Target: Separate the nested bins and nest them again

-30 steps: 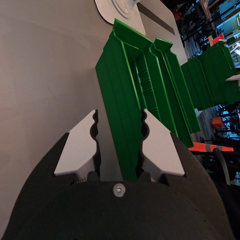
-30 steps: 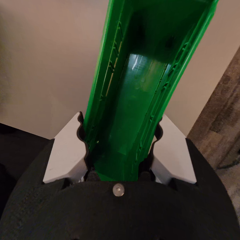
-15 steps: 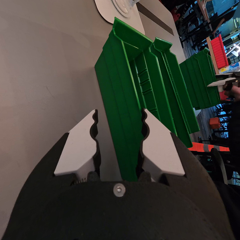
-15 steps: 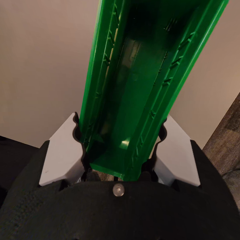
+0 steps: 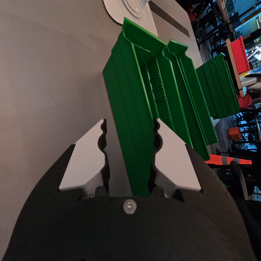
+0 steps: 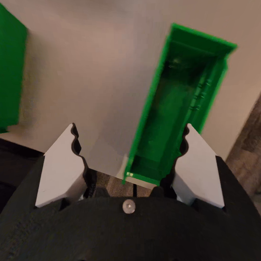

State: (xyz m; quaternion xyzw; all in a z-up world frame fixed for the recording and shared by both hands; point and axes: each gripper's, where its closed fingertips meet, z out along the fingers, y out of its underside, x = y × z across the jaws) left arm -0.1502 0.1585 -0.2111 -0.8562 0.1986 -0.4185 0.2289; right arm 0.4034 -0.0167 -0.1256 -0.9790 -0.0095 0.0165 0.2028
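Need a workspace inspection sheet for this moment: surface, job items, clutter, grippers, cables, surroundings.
Surface: pale grey table, with a white mat at its far end.
Job's things: nested green bins standing on the table; separated green bin apart from them near the table's edge, open side up.
Clutter: clear round object on the white mat; cannot tell what it is.
Grippers: left gripper open, one finger against the nested bins' wall; right gripper open, separated bin beside one finger, not clamped.
Cables: nothing seen.
Surroundings: dark shelving racks and red bin beyond the table; grey carpet floor.
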